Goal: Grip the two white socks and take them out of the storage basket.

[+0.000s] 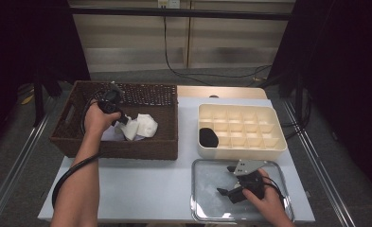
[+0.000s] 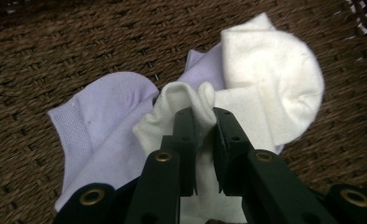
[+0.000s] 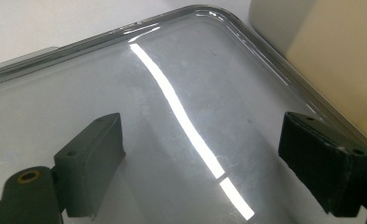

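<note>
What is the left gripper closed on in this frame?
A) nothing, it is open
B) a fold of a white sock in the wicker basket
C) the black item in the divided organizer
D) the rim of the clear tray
B: in the left gripper view, the left gripper pinches a fold of the white sock inside the wicker basket.

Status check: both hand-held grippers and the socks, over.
Left hand-held gripper shut on cream sock in wicker basket. Right hand-held gripper open over metal tray, holding nothing. Lilac sock underneath, nothing blocking.
</note>
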